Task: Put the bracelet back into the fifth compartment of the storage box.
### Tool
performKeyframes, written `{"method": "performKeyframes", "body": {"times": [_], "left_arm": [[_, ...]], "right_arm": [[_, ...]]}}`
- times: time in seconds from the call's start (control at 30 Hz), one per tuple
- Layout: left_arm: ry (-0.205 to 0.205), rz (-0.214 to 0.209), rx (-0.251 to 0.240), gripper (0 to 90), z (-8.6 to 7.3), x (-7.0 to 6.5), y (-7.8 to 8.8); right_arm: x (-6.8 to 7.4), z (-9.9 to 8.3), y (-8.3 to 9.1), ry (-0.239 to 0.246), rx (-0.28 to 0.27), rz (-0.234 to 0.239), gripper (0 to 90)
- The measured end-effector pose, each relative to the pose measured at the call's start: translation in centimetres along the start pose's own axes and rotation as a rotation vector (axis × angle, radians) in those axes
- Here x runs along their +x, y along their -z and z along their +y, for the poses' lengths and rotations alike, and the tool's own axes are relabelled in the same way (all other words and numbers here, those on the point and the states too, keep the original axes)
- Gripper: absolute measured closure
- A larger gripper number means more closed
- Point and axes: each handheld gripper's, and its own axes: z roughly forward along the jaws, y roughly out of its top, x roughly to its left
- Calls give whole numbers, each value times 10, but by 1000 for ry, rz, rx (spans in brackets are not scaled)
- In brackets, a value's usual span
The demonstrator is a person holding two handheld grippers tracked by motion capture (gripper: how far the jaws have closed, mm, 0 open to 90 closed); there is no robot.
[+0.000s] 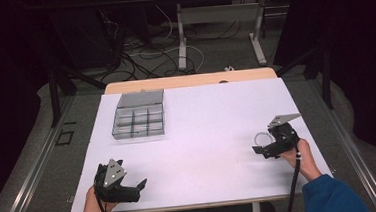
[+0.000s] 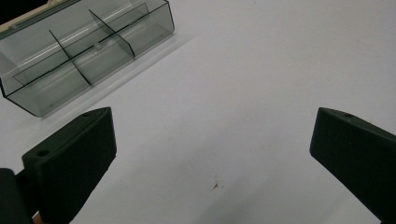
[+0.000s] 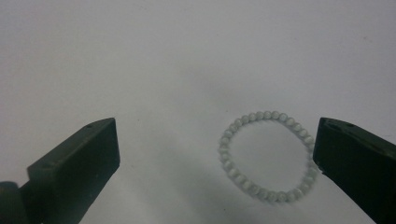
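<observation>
lying flat on the white table cover (image 1: 202, 130) at about 4 o'clock of the table in the high view, a pale beaded bracelet (image 3: 266, 156) is recorded as not yet lifted. in the high view it is seen as a small light ring (image 1: 262, 138) just beside the right gripper (image 1: 265, 149).

right gripper (image 3: 215, 163): jaws spread wide, nothing held; in the right gripper view the bracelet lies between them, toward 3 o'clock, its edge at or under the right-hand jaw; contact cannot be told.

left gripper (image 1: 140, 185): at about 7 o'clock of the table, jaws apart, nothing gripped; in the left gripper view (image 2: 212, 154) bare cover is seen between them.

clear plastic compartment box (image 1: 139, 114): at about 11 o'clock, lid swung back, dividers visible; also noted at 10 o'clock in the left gripper view (image 2: 84, 51). its cells appear empty, though small contents could not be ruled out.

progress, as judged: the work is taken to be the placing of the bracelet into the box. the approach to the bracelet is nearly made; grasping, carrying across the table and depositing in a compartment are all left. bracelet and box are well apart.
</observation>
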Motion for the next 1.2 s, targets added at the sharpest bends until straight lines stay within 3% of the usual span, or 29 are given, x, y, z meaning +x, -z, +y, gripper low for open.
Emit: {"method": "performKeyframes", "body": {"times": [0.5,0.87,1.2], "left_arm": [[-19,-10,24,3,0,-2,-2],[-19,-10,31,4,0,-3,-3],[-34,-3,42,9,0,-1,-2]], "right_arm": [[-11,-3,-10,-19,31,-25,232],[-7,-6,-19,15,104,-20,616],[-4,-8,-22,9,130,-34,770]]}}
